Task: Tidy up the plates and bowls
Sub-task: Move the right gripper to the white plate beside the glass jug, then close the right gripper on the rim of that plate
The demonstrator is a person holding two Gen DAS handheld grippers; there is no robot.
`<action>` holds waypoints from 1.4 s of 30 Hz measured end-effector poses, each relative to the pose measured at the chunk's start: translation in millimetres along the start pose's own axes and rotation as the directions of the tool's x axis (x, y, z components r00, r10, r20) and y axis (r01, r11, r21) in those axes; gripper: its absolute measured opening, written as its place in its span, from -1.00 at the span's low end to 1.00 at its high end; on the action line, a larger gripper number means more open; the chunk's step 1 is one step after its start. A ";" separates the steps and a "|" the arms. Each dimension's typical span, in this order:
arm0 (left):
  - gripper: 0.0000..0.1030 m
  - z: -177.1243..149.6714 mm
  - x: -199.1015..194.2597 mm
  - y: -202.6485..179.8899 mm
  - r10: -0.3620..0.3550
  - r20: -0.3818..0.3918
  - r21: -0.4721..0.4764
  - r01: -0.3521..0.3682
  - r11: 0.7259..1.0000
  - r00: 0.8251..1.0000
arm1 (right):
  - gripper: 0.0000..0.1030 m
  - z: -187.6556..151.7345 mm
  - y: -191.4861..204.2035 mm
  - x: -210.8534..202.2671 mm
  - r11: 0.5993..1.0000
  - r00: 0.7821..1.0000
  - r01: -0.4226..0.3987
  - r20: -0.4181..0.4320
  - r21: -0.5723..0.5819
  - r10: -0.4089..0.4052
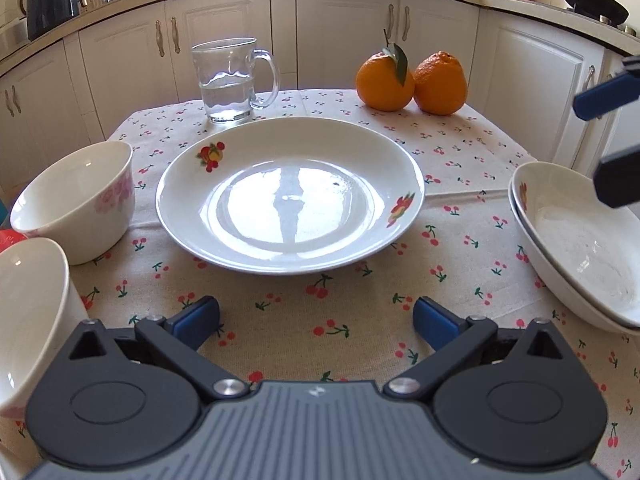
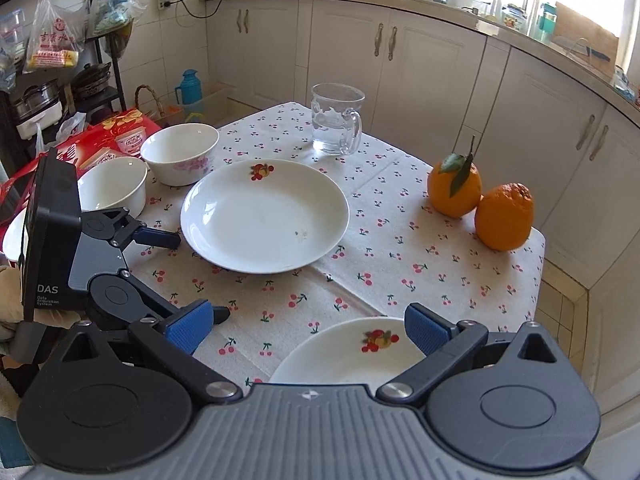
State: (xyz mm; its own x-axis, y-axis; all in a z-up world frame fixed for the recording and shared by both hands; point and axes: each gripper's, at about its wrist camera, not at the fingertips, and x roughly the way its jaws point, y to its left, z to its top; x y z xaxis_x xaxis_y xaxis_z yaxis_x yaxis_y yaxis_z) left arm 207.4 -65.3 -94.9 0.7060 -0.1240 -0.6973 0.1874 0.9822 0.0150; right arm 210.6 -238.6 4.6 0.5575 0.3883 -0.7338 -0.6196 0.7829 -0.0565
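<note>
A large white plate (image 1: 290, 196) with fruit prints lies mid-table; it also shows in the right wrist view (image 2: 264, 216). Two white bowls stand at the left: the far one (image 1: 76, 200) (image 2: 180, 154) has pink flowers, the near one (image 1: 28, 320) (image 2: 114, 186) is plain. Two stacked white plates (image 1: 580, 240) sit at the right edge, seen below my right gripper (image 2: 352, 350). My left gripper (image 1: 316, 316) is open and empty, just short of the large plate. My right gripper (image 2: 308, 324) is open and empty above the stacked plates.
A glass mug of water (image 1: 230, 80) and two oranges (image 1: 412, 78) stand at the far side of the cherry-print tablecloth (image 1: 360, 312). White cabinets lie beyond. A red box (image 2: 100, 140) sits past the table's left side.
</note>
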 end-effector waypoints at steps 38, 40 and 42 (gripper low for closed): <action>0.68 12.9 6.3 11.1 0.060 0.036 -0.034 -0.059 0.998 0.998 | 0.59 114.0 -52.1 208.7 0.924 0.916 -0.369 -0.209 -0.102 0.343; 0.68 12.6 6.2 11.5 0.057 0.036 -0.034 -0.056 0.998 0.998 | 0.56 114.9 -53.5 214.3 0.920 0.910 -0.381 -0.212 -0.094 0.355; 0.68 12.9 6.6 12.3 0.053 0.035 -0.036 -0.052 0.998 0.998 | 0.48 115.8 -54.1 218.0 0.912 0.902 -0.400 -0.214 -0.086 0.375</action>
State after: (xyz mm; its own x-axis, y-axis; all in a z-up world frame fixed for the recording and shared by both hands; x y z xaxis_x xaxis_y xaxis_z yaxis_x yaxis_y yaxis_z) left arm 223.2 -55.8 -90.0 0.7383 -0.0766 -0.6701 0.1258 0.9917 0.0252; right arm 429.6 -140.0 -73.9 0.1521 0.5399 -0.8278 -0.8360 0.5171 0.1837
